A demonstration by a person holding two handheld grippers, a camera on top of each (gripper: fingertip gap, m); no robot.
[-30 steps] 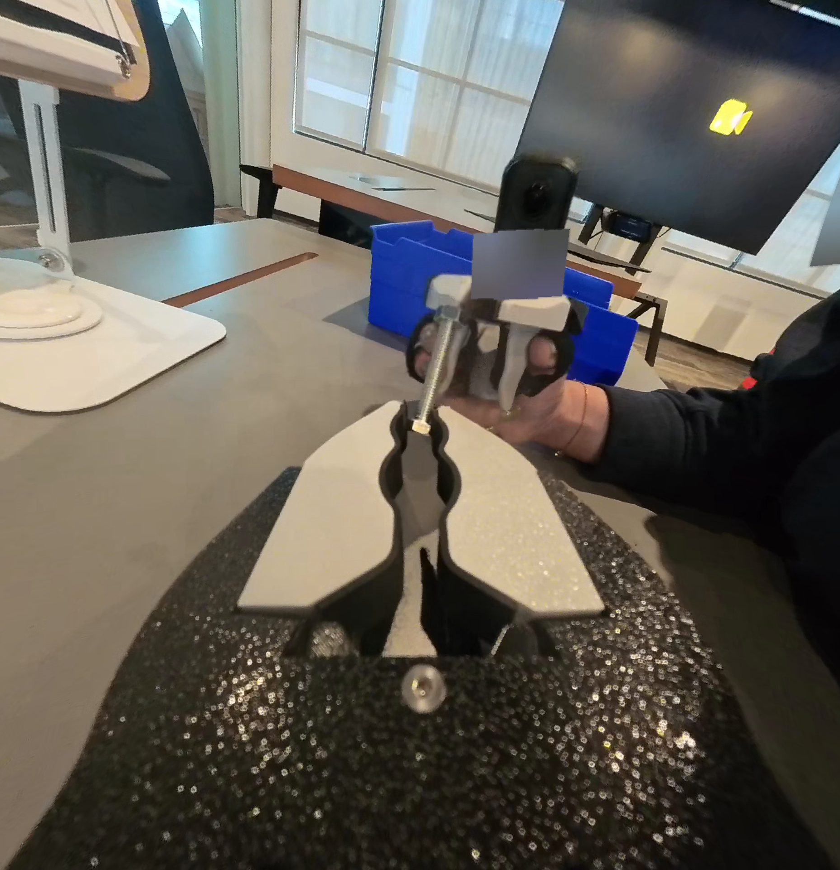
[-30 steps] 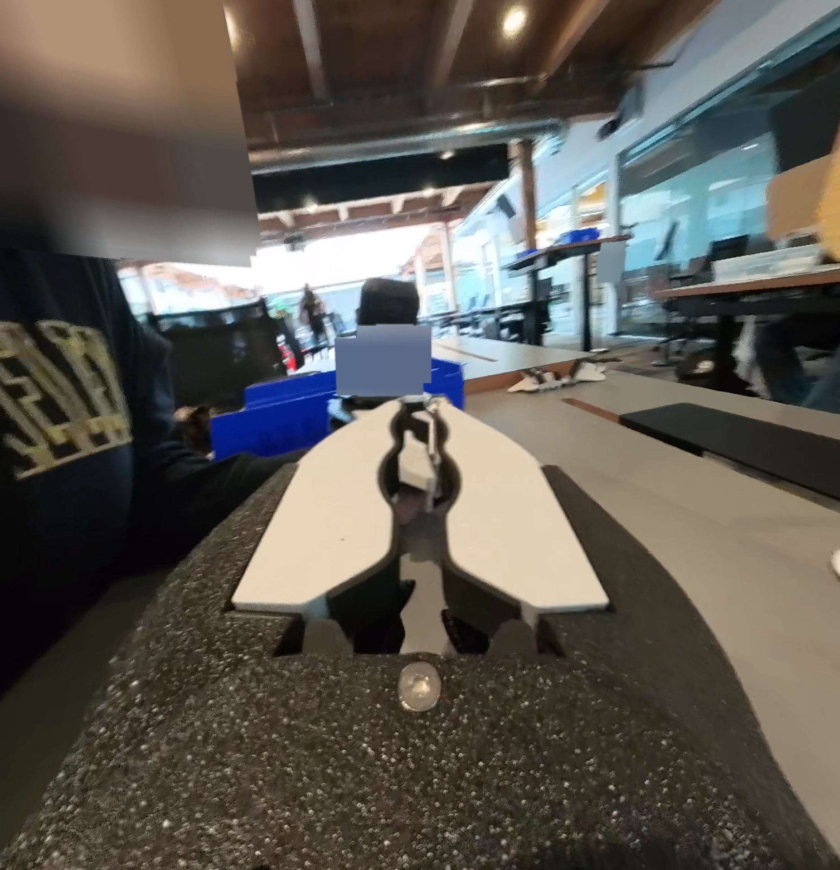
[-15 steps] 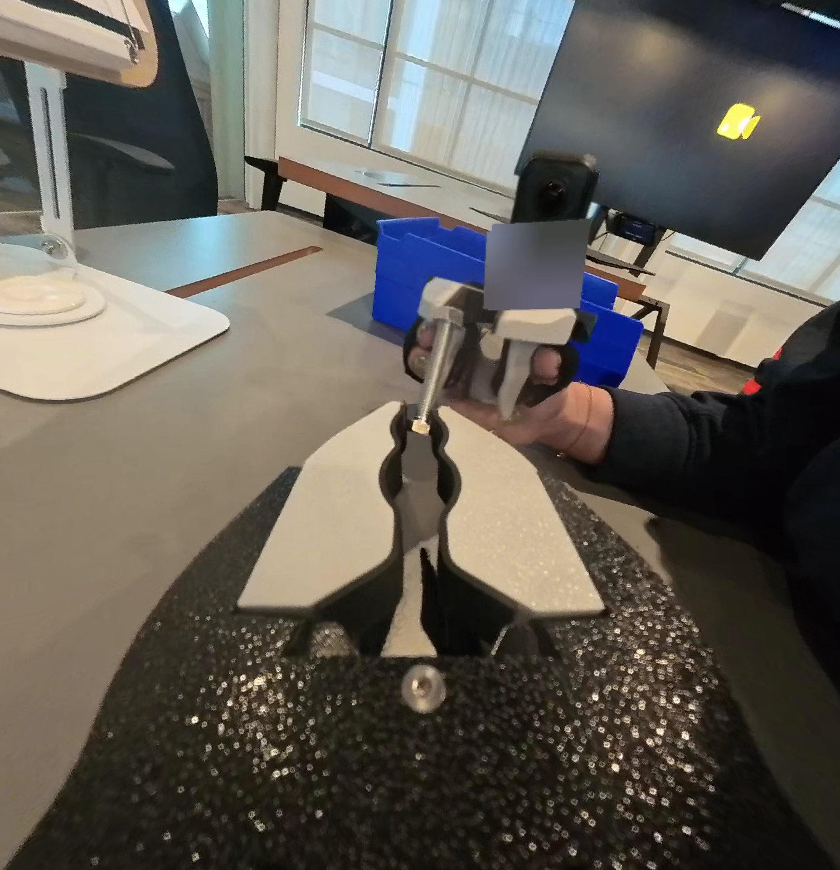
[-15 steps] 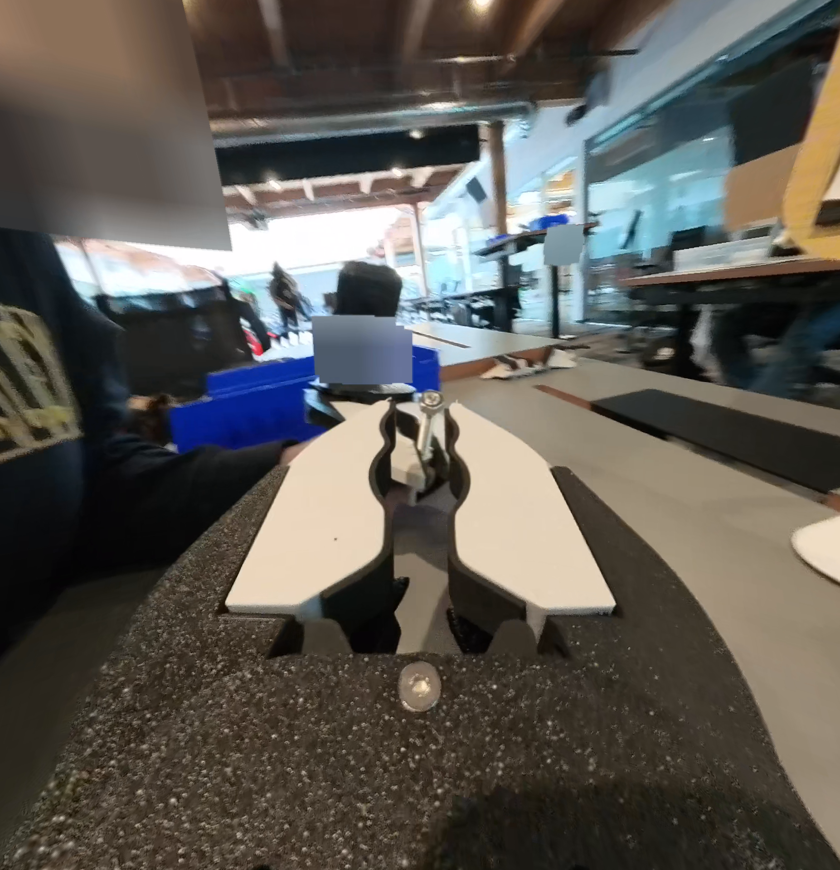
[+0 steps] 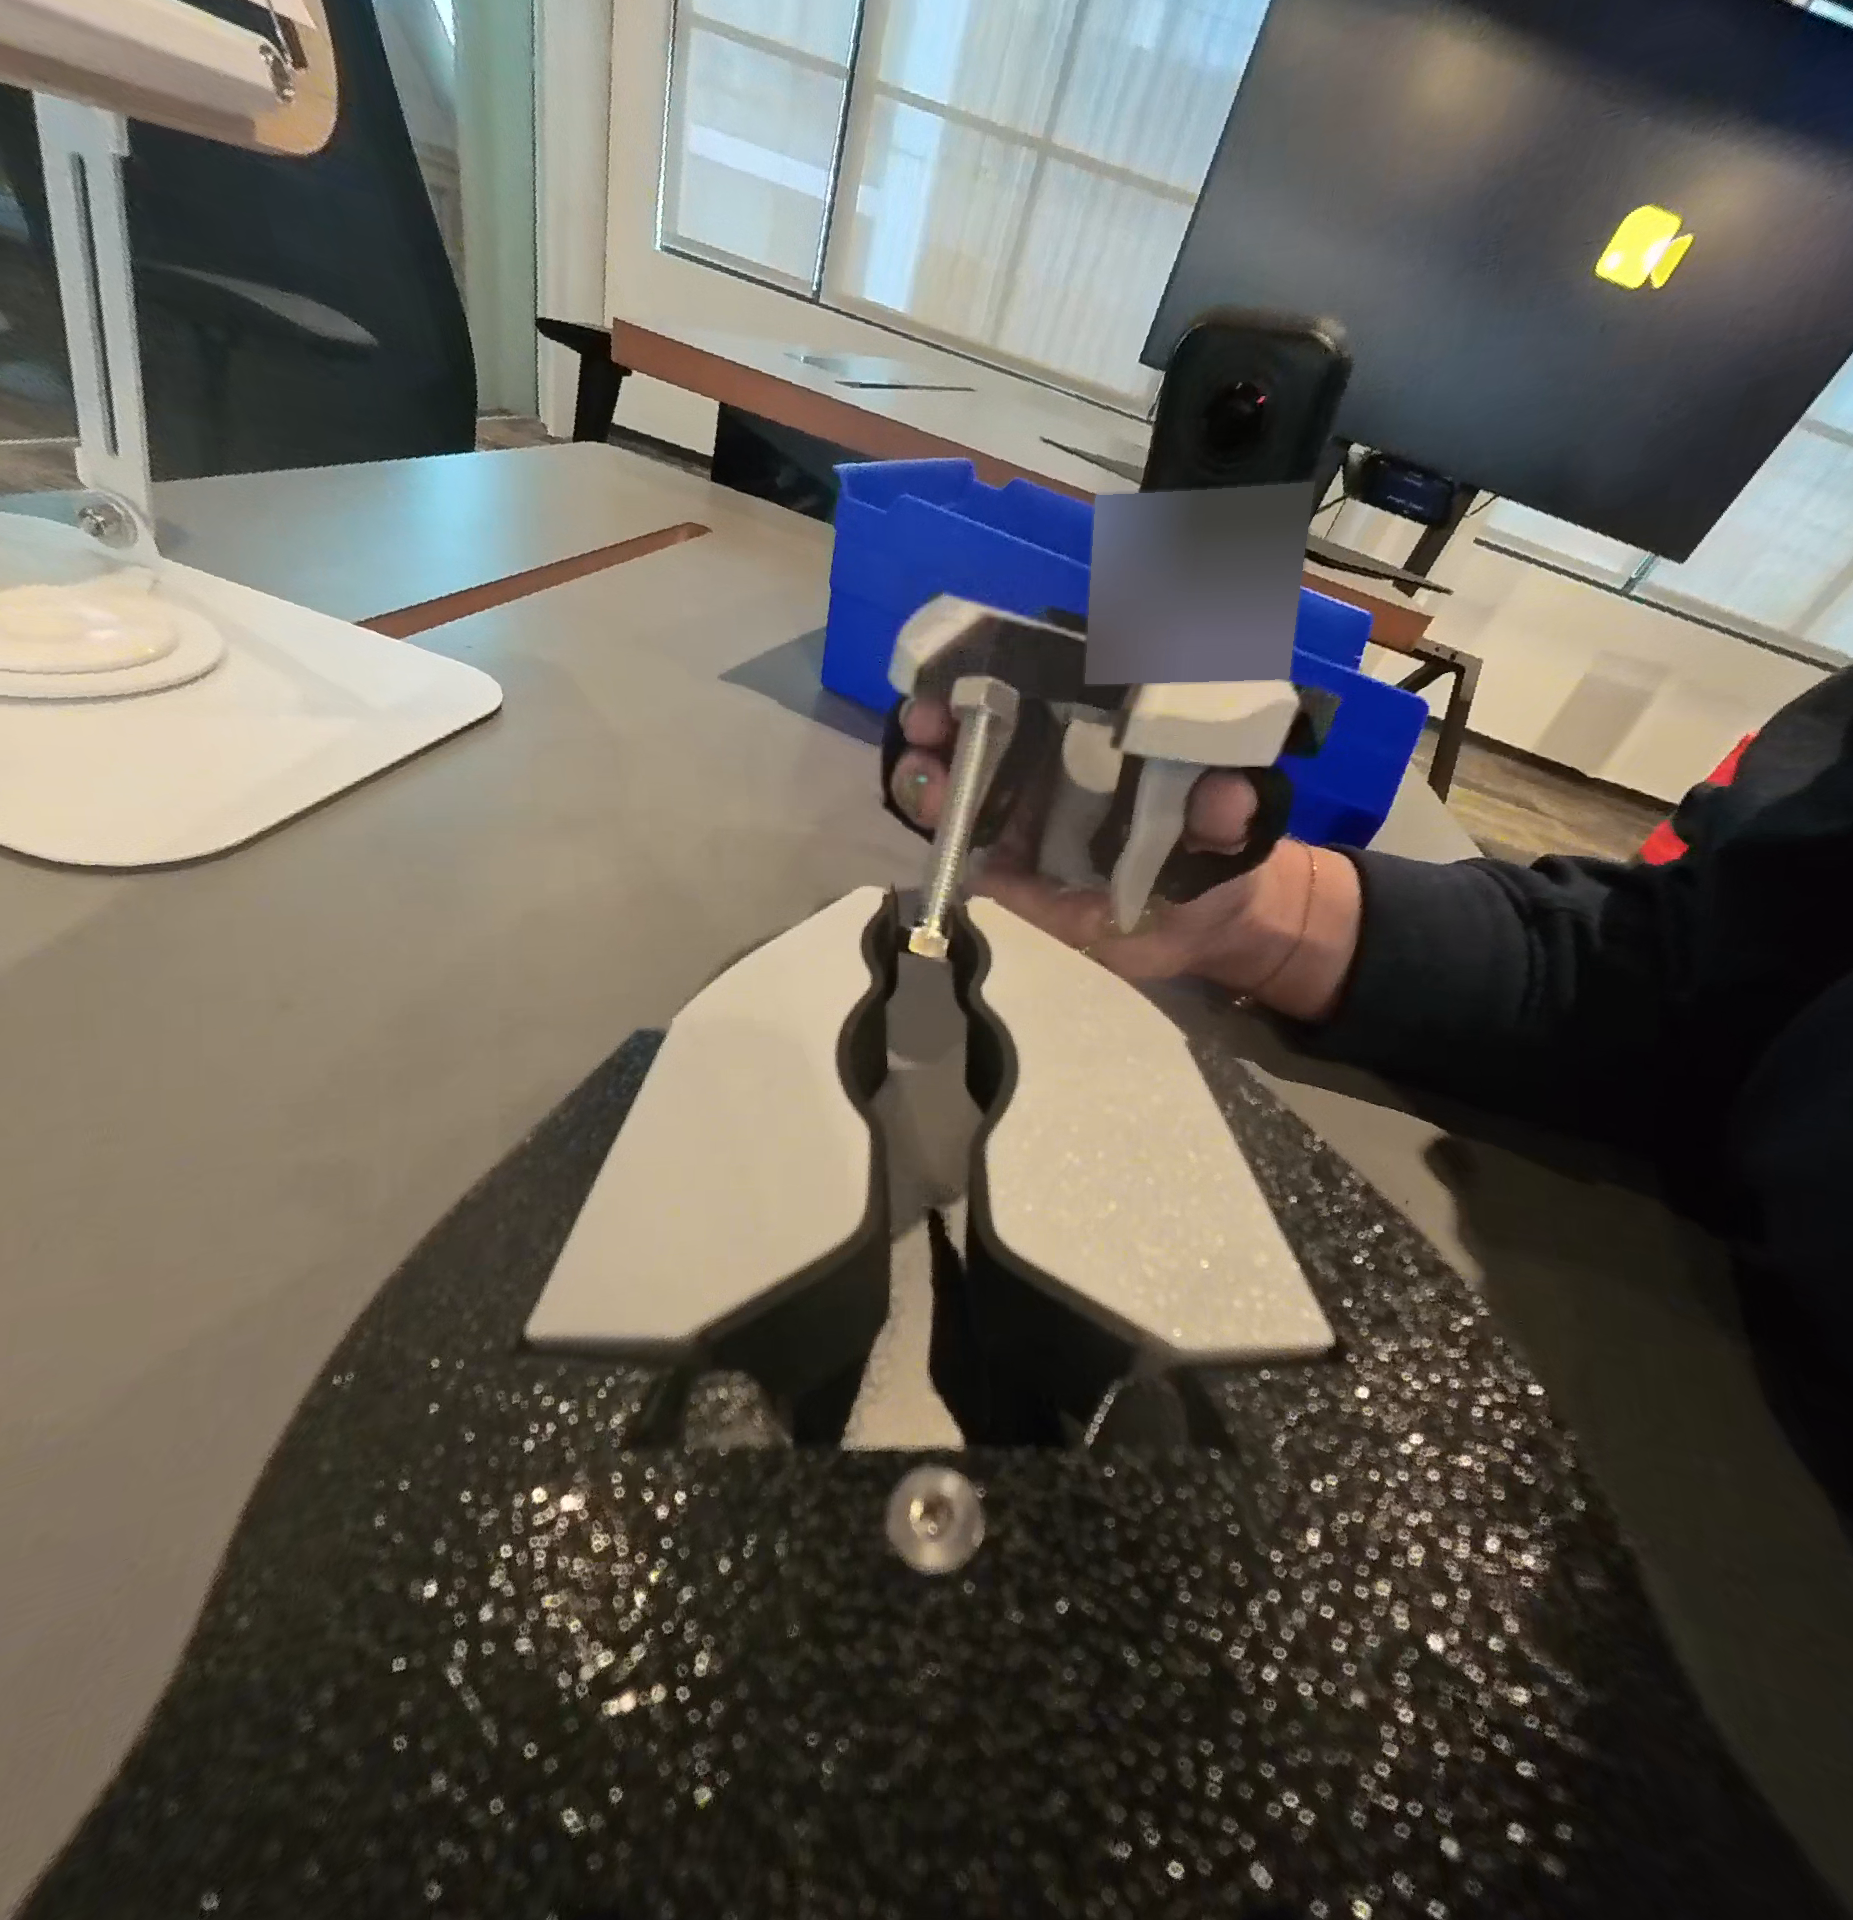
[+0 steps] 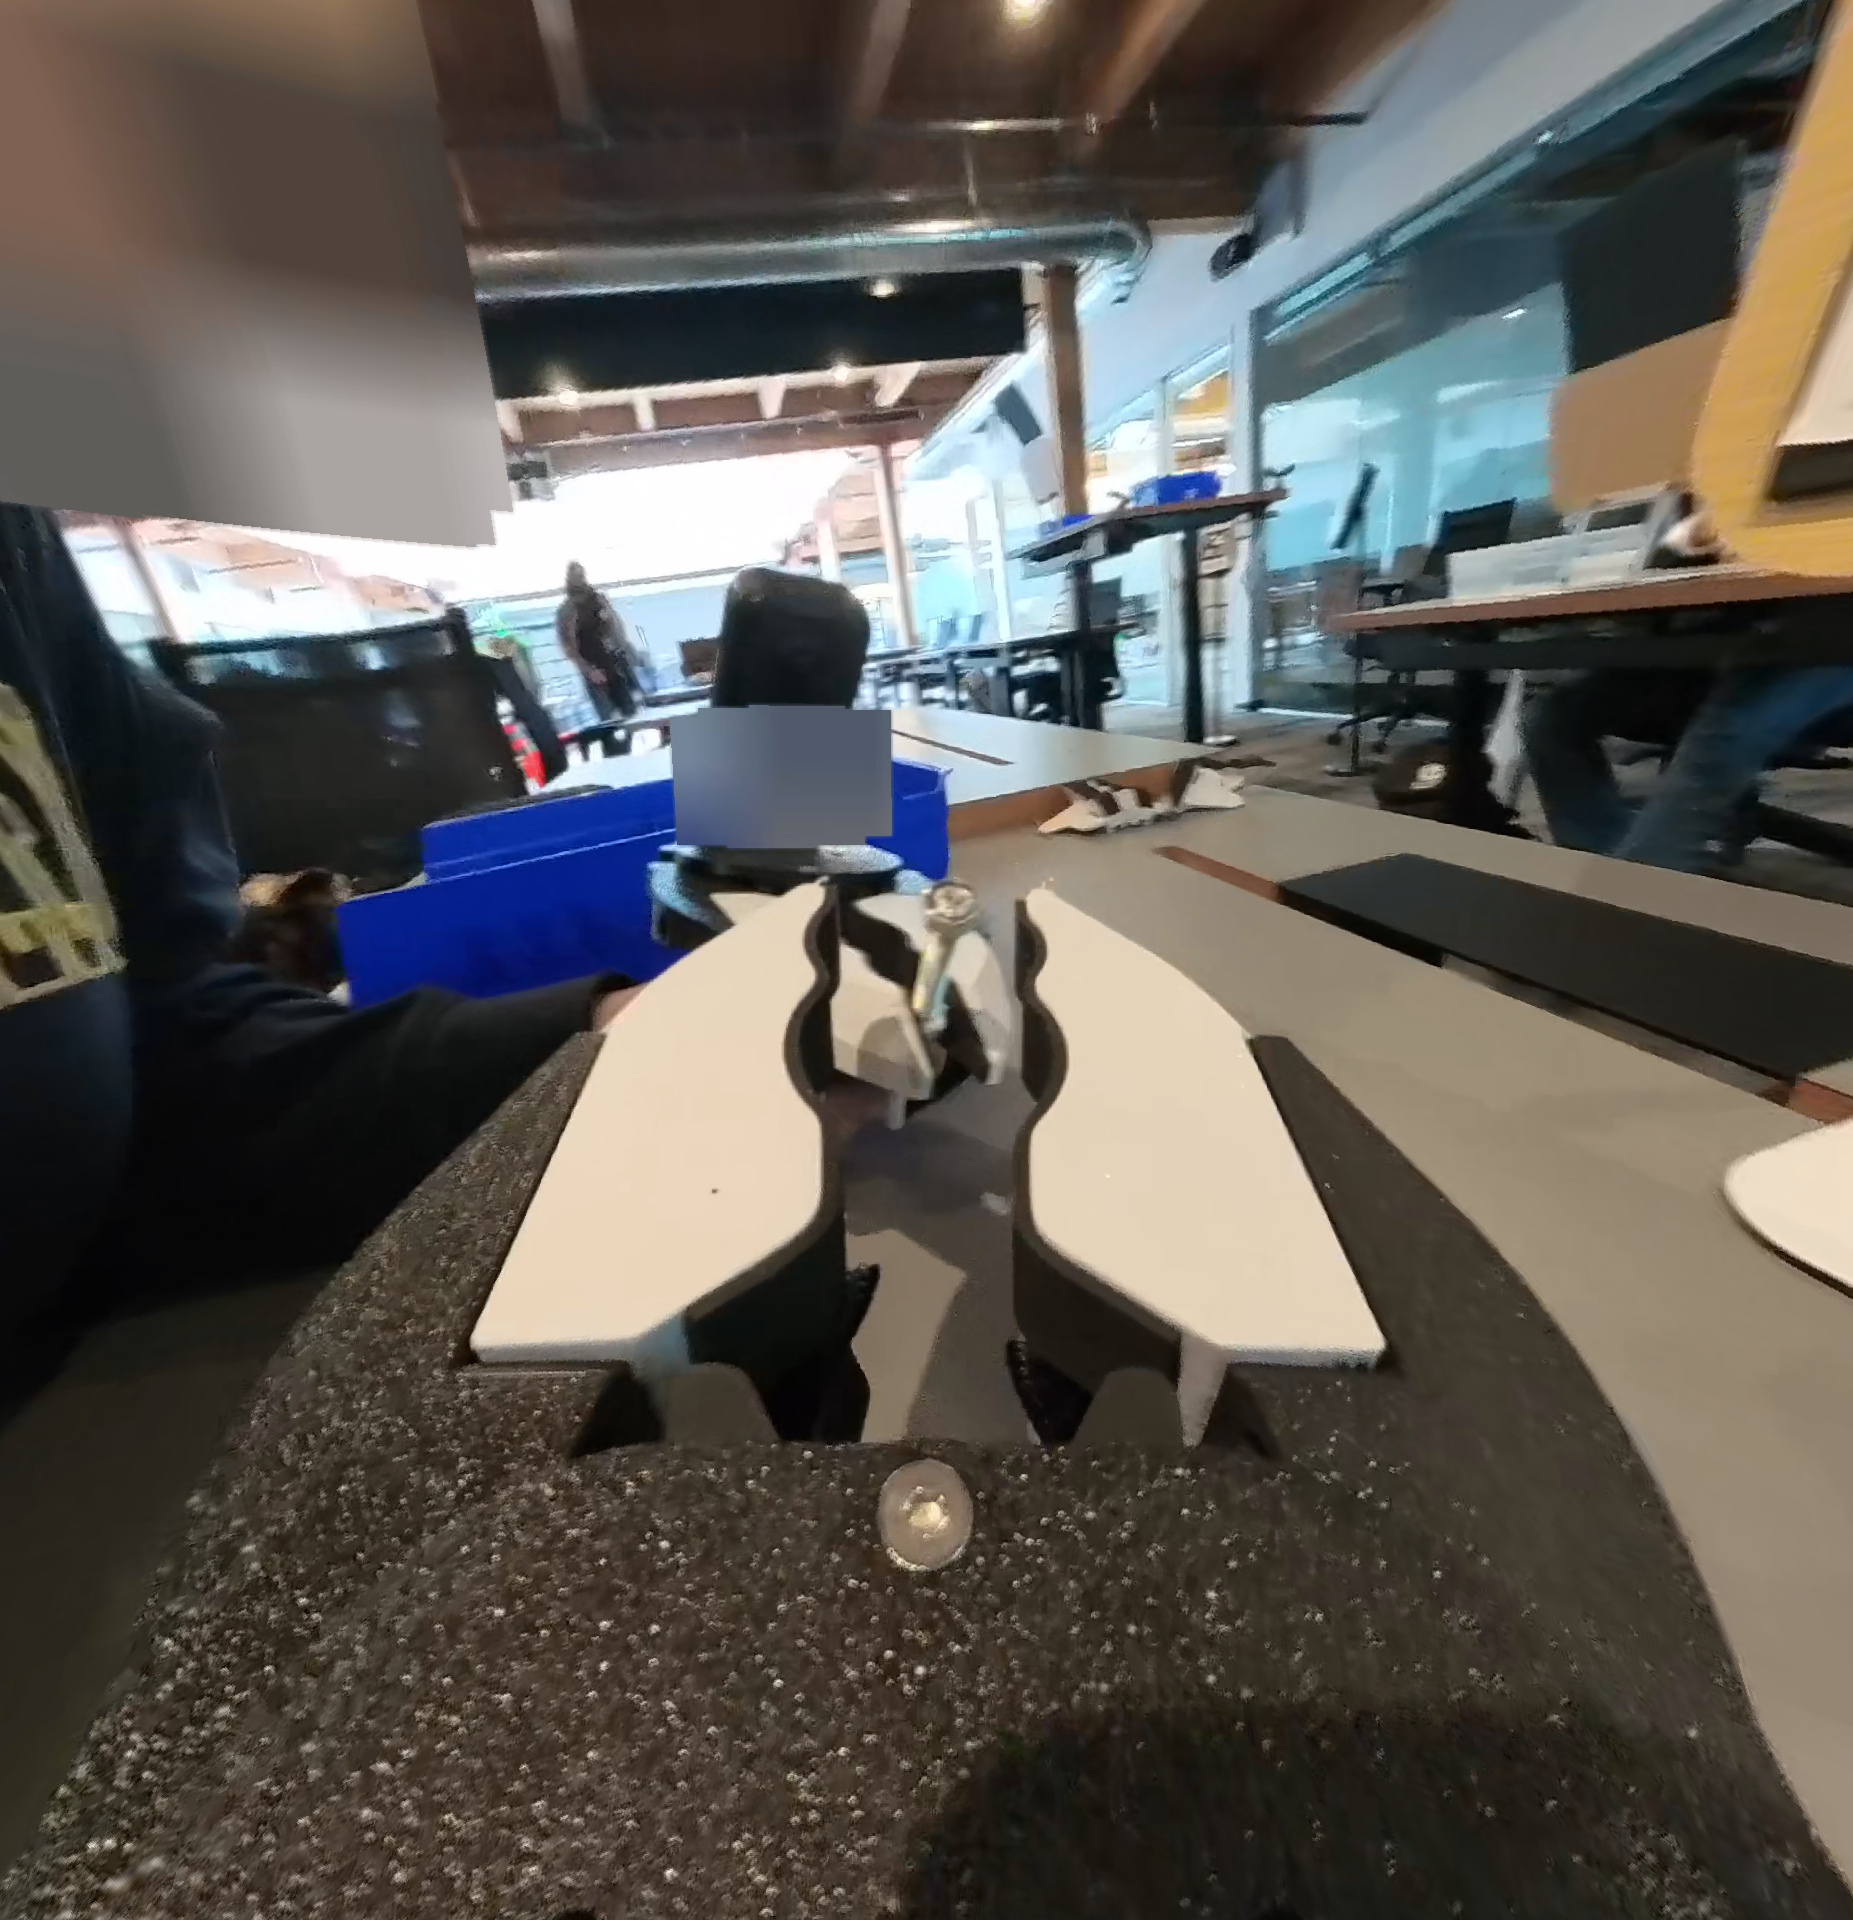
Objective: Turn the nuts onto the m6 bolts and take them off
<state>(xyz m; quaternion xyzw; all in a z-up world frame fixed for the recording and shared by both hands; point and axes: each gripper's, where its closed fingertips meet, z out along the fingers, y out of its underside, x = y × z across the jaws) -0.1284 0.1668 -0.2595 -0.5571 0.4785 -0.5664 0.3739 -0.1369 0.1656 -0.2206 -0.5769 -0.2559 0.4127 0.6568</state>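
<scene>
While left hand-held gripper (image 5: 927,928) pinches threaded steel bolt (image 5: 961,821), right hand-held gripper (image 6: 924,914) spread.

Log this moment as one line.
left gripper: shut on bolt | right gripper: open, off nut | nut: on bolt's far end

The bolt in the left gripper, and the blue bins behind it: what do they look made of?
Bolt: apparently bright plated steel; silvery, glinting thread, hex nut near its far end. Blue bins: probably moulded plastic; uniform saturated colour, smooth thin walls with a soft sheen.
</scene>
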